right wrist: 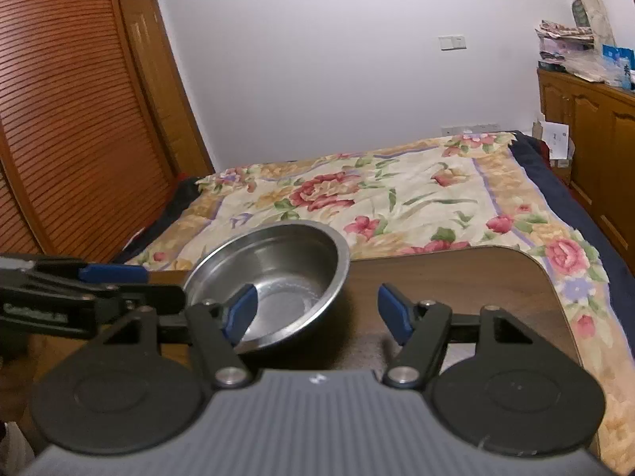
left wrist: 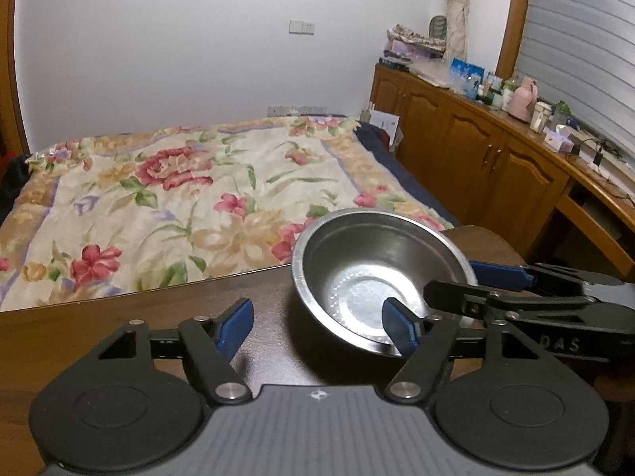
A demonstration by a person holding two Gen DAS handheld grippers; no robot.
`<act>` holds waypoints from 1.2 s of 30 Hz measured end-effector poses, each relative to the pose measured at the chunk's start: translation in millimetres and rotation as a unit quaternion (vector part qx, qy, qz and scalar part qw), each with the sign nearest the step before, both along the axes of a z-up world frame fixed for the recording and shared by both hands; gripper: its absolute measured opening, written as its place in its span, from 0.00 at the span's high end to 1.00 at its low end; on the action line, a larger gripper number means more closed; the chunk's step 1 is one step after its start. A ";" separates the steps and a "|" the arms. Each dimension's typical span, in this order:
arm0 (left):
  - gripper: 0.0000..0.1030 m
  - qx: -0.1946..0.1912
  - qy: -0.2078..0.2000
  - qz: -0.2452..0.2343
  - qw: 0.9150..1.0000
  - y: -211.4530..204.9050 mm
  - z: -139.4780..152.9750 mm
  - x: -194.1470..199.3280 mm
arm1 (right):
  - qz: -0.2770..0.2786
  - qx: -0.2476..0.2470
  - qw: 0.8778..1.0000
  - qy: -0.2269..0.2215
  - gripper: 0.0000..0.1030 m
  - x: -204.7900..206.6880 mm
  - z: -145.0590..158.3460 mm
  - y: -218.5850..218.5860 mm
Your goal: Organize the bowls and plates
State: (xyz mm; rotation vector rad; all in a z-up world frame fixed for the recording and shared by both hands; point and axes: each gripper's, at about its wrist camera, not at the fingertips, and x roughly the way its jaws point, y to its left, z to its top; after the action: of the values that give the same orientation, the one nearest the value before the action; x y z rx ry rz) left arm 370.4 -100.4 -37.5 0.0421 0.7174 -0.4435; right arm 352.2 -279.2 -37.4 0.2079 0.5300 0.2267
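Note:
One stainless steel bowl [left wrist: 357,254] [right wrist: 285,254] stands on a dark wooden table [left wrist: 139,317] [right wrist: 456,277]. My left gripper [left wrist: 317,327] is open and straddles the bowl's near left wall. Its right blue pad is inside the bowl and its left pad is outside over the table. My right gripper [right wrist: 317,311] is open too and straddles the near right wall, with its left pad inside. Neither pair of pads presses on the metal. Each gripper shows in the other's view, the right [left wrist: 452,281] and the left [right wrist: 166,283], reaching in at the rim from the side.
A bed with a floral blanket [left wrist: 178,198] [right wrist: 397,198] lies just beyond the table's far edge. Wooden cabinets [left wrist: 476,150] with cluttered tops line the right wall. A louvered wooden wardrobe [right wrist: 71,119] stands at the left. The table's rounded right corner [right wrist: 547,277] is close.

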 end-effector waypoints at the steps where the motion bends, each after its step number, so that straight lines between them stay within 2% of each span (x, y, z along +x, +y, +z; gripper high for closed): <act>1: 0.32 0.001 0.003 0.001 1.000 -1.1 -1.2 2.6 | 0.001 0.002 1.000 0.001 0.35 -0.7 -0.5 0.6; 4: 0.36 -0.005 0.013 0.004 1.000 -1.8 -4.0 9.7 | 0.007 0.005 1.000 0.007 0.40 3.7 -1.8 1.9; 9: 0.46 -0.004 0.015 0.002 1.000 -6.8 -6.4 12.6 | 0.013 0.013 1.000 0.012 0.42 9.4 -1.8 2.4; 11: 0.57 -0.003 0.021 0.002 1.000 -8.9 -8.1 13.9 | 0.014 0.015 1.000 0.014 0.45 10.3 -2.3 1.6; 16: 0.74 0.004 0.023 -0.003 1.000 -15.3 -9.6 12.6 | 0.026 0.040 0.998 0.031 0.52 14.5 -6.3 -1.8; 26: 0.82 0.018 0.007 -0.008 1.000 -18.7 -3.1 3.7 | 0.020 0.036 0.999 0.036 0.74 15.6 -8.0 -1.8; 29: 0.83 0.021 0.004 -0.010 1.000 -19.3 -1.8 1.8 | 0.016 0.050 0.998 0.040 0.79 16.2 -9.9 -7.6; 36: 0.83 0.017 -0.002 -0.013 1.000 -18.8 6.7 -4.1 | 0.007 0.059 0.998 0.033 0.83 15.8 -9.3 -10.6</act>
State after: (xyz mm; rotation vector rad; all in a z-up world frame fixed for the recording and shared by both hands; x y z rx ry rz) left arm 366.2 -119.2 -30.7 0.0839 0.7202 -0.4570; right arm 368.0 -289.8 -46.6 0.3277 0.5849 0.2658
